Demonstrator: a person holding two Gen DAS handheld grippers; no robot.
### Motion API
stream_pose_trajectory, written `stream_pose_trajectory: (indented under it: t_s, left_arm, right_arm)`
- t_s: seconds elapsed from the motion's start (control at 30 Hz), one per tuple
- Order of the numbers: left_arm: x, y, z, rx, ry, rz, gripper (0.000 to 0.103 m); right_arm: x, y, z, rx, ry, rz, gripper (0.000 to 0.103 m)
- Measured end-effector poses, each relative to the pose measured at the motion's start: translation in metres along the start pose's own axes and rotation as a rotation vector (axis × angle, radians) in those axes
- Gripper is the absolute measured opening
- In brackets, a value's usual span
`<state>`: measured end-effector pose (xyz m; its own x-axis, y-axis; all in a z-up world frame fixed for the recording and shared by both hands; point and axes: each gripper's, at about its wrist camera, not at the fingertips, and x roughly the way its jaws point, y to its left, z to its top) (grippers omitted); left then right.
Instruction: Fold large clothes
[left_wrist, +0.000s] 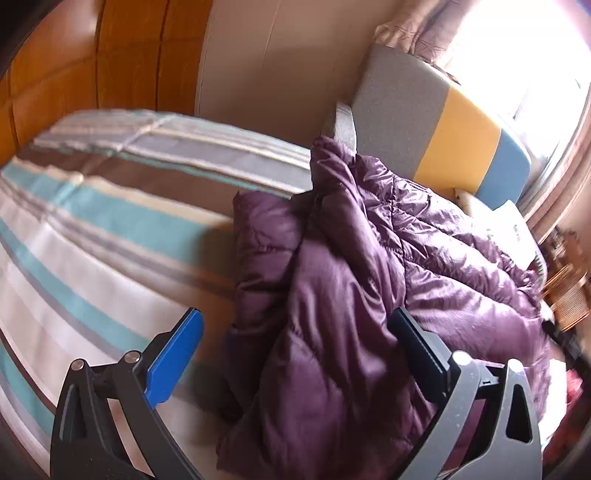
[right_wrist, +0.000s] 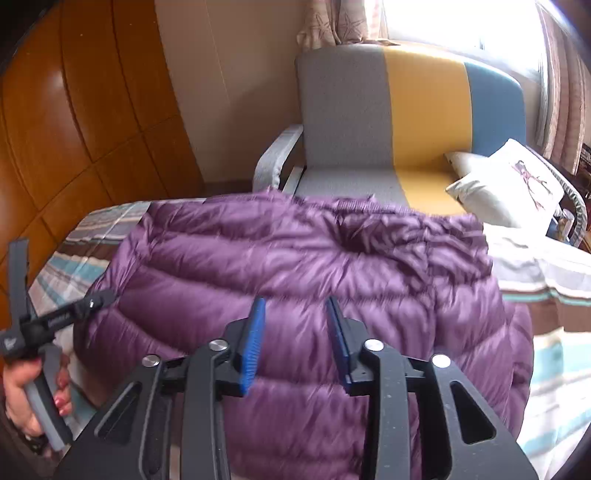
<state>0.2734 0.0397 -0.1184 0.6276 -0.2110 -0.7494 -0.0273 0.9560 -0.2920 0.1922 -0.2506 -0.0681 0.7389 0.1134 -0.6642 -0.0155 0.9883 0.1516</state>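
Left wrist view first: purple quilted puffer jacket (left_wrist: 369, 277) is bunched up in a heap on the bed, on top of the striped bedspread in teal, white, brown and grey (left_wrist: 92, 229). Our left gripper (left_wrist: 295, 325) has its jaws spread wide; the blue-padded finger (left_wrist: 173, 358) hangs over bare bedspread, and the dark finger (left_wrist: 421, 350) sits over the jacket's folds. We can't tell whether that one touches the fabric, but nothing is pinched. Behind the jacket is a padded armchair in grey, yellow and blue panels (left_wrist: 424, 122), with orange-brown wooden panelling (left_wrist: 92, 55) off to the left.

Right wrist view: same jacket (right_wrist: 295, 266) looks flatter from here, spread across the bed with its far edge near the armchair (right_wrist: 406, 110). Our right gripper (right_wrist: 295, 321) hovers over the middle of it, jaws parted a little, with only a narrow gap between the blue pads. No fabric is caught between them. At the left edge we see the left gripper (right_wrist: 55, 295) from the side, held by a hand (right_wrist: 29, 391) with red-painted nails, its tip right at the jacket's edge. A white cushion with a dark printed figure (right_wrist: 509, 184) lies on the armchair seat to the right.
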Motion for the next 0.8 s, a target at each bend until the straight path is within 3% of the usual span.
stream_pose_trajectory:
  t_s: [0.07,0.2,0.3,0.57,0.67,0.8]
  left_arm:
    - [-0.002,0.003,-0.001,-0.01,0.007,-0.022,0.096]
    - [0.0,0.006,0.0,-0.006,0.029,-0.065,0.088]
    - [0.008,0.008,0.0,-0.024,0.068,-0.107,0.089]
    - [0.027,0.018,-0.003,-0.109,0.073,-0.138,0.088]
    - [0.029,0.013,-0.004,-0.093,0.068,-0.144,0.078]
    - [0.032,0.013,-0.004,-0.141,0.072,-0.21,0.053]
  right_arm:
    - [-0.001,0.007,-0.009,-0.01,0.021,0.009,0.014]
    - [0.007,0.018,-0.028,-0.029,0.047,-0.036,0.014]
    - [0.032,0.019,-0.042,-0.046,0.109,-0.064,0.013]
    - [0.044,0.023,-0.05,-0.062,0.096,-0.087,0.013]
    - [0.044,0.022,-0.05,-0.053,0.092,-0.078,0.013]
    - [0.042,0.02,-0.049,-0.04,0.088,-0.068,0.013]
